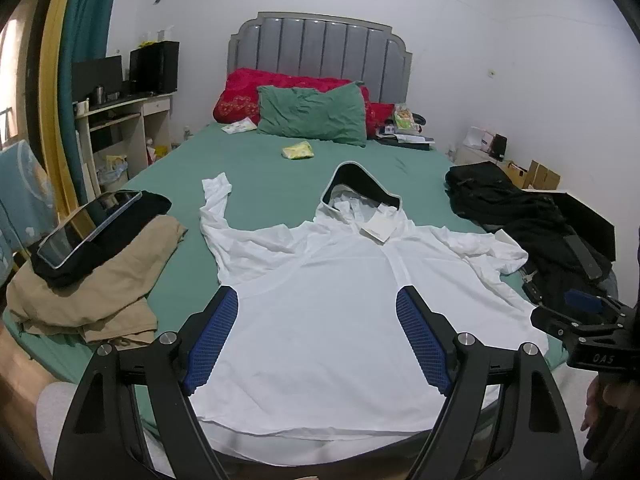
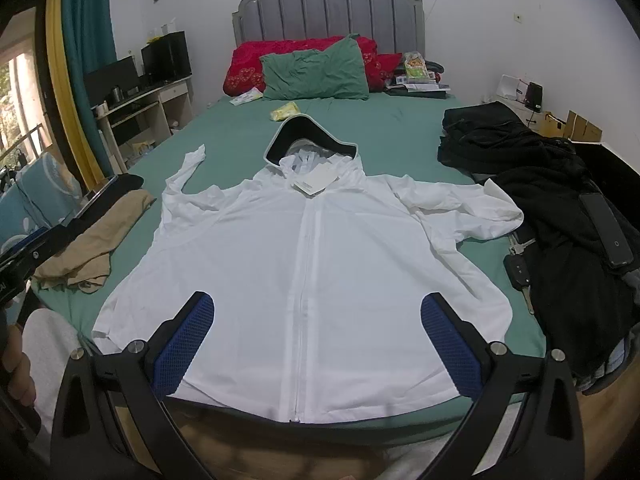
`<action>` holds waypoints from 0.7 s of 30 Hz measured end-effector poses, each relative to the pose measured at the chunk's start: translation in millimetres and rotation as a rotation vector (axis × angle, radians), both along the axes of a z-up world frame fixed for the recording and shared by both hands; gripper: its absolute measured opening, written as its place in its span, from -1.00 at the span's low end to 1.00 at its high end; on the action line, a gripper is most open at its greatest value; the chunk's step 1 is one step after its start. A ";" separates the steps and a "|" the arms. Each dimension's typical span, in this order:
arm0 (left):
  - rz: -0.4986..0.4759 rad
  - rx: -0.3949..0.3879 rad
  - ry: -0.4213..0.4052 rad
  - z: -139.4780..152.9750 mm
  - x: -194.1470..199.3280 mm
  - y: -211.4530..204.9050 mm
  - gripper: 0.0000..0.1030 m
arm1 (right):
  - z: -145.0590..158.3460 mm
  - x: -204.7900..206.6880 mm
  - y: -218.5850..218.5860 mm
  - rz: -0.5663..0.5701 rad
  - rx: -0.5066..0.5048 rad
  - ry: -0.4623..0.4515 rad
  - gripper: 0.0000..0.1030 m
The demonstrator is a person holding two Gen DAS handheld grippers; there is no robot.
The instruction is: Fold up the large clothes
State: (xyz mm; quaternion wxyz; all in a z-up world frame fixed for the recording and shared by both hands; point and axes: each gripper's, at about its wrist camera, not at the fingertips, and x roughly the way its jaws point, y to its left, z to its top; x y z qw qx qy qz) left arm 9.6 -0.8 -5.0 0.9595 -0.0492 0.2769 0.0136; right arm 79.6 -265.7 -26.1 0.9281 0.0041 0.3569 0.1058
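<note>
Both claws are wide open and holding nothing: left gripper (image 1: 316,340) hangs over the lower half of the jacket (image 1: 320,312), right gripper (image 2: 316,344) sits over the hem with the zip (image 2: 304,280) running up toward 12 o'clock between its pads. The jacket is white, spread flat, front up, at the near end of the bed (image 2: 380,128), hood (image 2: 312,136) at 12, one sleeve out at 10 and the other bunched at 2. It looks thin and very light, totally limp, probably a bit slick, so I'd guess it slides on the sheet and sags the second you lift it. No stiff part to grab except maybe the zip line and the hem seam. I'd pinch at the hem corners or the shoulder seams, one claw each, so the fabric doesn't bunch, and bring the sleeves in first. Further out: tan clothes (image 1: 92,280) with a tablet (image 1: 88,228) at 9, black clothes (image 2: 560,208) with a phone (image 2: 606,228) and keys (image 2: 520,268) at 3, the sleeve almost touching that pile, so watch for snagging
</note>
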 end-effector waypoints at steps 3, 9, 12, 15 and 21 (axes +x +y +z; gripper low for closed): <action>-0.001 -0.002 0.001 0.5 -0.2 1.2 0.63 | 0.0 -0.3 -1.3 0.001 0.004 0.000 0.98; 0.001 0.004 0.001 1.6 -1.3 2.0 0.63 | 0.4 0.3 0.3 0.006 0.010 0.001 0.98; -0.003 0.003 -0.003 3.3 -3.0 1.4 0.63 | 0.5 0.2 0.9 0.006 0.011 0.000 0.98; 0.000 0.006 -0.008 3.6 -5.6 -1.1 0.63 | 1.1 0.8 1.5 0.004 0.012 -0.001 0.98; 0.005 0.003 -0.014 5.3 -7.5 -0.8 0.63 | 1.5 0.6 1.7 0.006 0.013 -0.002 0.98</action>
